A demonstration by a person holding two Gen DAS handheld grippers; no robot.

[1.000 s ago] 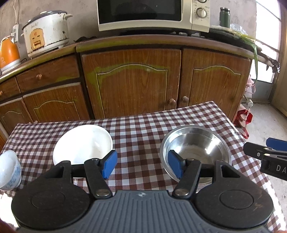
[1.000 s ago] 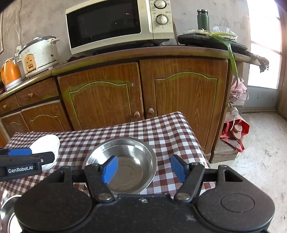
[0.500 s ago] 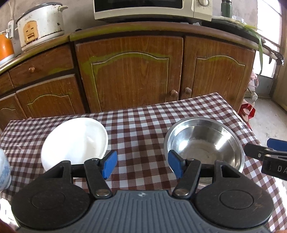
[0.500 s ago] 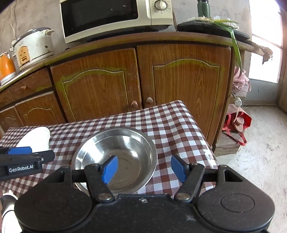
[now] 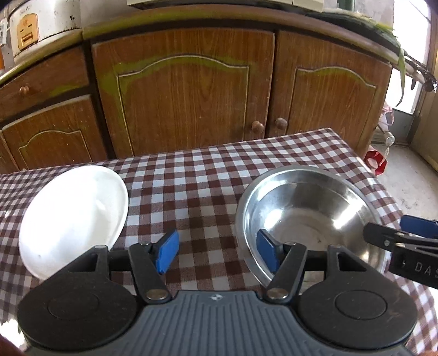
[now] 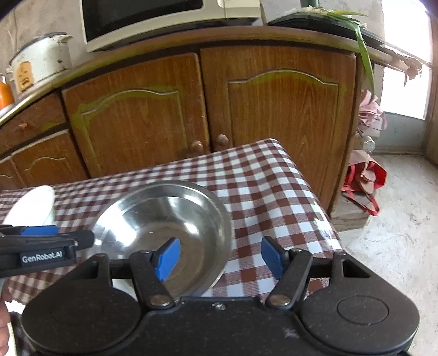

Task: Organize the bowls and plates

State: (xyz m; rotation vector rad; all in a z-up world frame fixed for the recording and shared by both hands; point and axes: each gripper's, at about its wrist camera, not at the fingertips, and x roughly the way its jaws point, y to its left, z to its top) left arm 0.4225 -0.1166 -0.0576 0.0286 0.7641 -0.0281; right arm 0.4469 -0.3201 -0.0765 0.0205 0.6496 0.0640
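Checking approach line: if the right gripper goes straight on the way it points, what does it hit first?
Probably the near right rim of the steel bowl: the right gripper is open, its fingers straddling that rim. Depth is uncertain; it may meet the checked tablecloth instead.

Checked tablecloth [image 5: 208, 175], brown and white, covering the near table. Behind it, wooden cabinet doors [image 5: 189, 93] with round knobs [image 5: 258, 126]. On the counter: white rice cooker [image 6: 38, 65] at far left, microwave [image 6: 153, 19] centre. Red bag [image 6: 364, 178] on the floor, right.
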